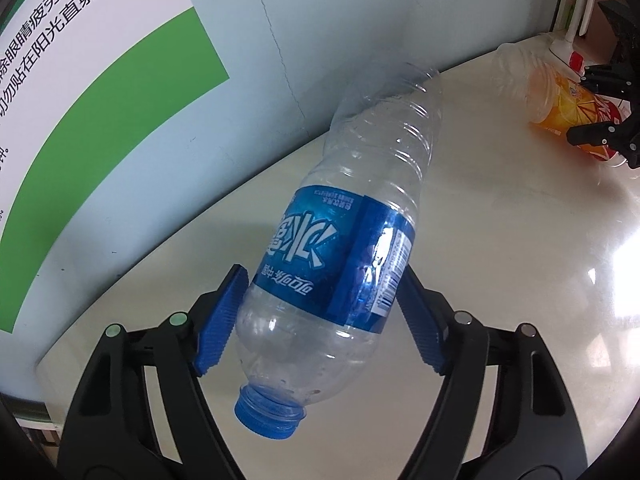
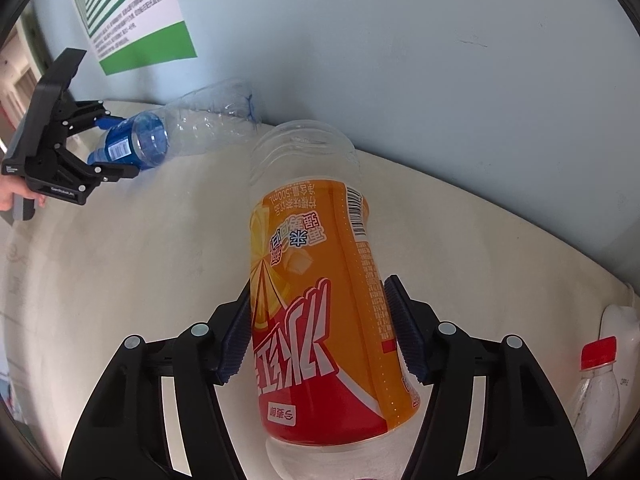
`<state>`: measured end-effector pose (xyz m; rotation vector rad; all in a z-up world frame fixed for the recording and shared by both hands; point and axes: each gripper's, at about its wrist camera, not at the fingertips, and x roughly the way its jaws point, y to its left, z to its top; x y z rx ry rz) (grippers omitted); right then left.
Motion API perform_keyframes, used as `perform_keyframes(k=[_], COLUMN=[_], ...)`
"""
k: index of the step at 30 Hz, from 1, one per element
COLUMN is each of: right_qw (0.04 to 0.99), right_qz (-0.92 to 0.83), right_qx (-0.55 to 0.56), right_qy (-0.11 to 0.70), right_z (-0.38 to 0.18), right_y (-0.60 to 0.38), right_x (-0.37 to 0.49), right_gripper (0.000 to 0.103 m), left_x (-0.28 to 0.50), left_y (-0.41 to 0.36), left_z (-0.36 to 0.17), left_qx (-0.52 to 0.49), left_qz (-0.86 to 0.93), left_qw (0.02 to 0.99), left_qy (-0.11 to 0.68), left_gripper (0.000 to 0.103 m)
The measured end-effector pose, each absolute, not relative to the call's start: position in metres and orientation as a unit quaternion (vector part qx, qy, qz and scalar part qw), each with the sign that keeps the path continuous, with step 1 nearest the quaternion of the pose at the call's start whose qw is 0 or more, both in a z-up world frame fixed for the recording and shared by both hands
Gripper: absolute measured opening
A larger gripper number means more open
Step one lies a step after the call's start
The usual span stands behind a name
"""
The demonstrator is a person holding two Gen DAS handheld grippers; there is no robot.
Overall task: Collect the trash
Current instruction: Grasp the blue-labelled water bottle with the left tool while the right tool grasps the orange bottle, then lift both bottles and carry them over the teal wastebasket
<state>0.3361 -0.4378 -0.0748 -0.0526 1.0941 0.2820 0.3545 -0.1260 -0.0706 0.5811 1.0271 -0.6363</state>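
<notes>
The left gripper [image 1: 320,300] pinched the blue-labelled water bottle [image 1: 352,232] at its label, cap [image 1: 266,412] toward six o'clock, base toward one o'clock, over the cream table [image 1: 500,240]. The right gripper [image 2: 320,332] clamped the orange-labelled bottle [image 2: 320,280], base toward twelve. A red-capped bottle [image 2: 596,384] stood at four o'clock; a green poster [image 2: 132,8] hung at eleven.
</notes>
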Motion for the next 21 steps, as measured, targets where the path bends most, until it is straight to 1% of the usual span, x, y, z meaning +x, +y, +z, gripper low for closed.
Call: perform_keyframes(k=[6, 15, 21], right_qw=[0.844, 0.839, 0.837], right_qz=[0.145, 0.17, 0.193], right_qx=[-0.008, -0.012, -0.02], right_qy=[0.516, 0.516, 0.511], right_z=[-0.072, -0.06, -0.049], right_y=[-0.436, -0.427, -0.409], right_x=[0.33, 0.309, 0.294], right_gripper=[0.063, 0.062, 0.062], left_x=[0.349, 0.313, 0.294], left_y=[-0.114, -0.092, -0.07], left_z=[-0.068, -0.062, -0.044], left_qx=[0.24, 0.2, 0.184], left_qz=[-0.299, -0.299, -0.285], left_qw=[0.788, 0.793, 0.8], left_qy=[0.481, 0.491, 0.494], left_gripper=[0.071, 0.071, 0.071])
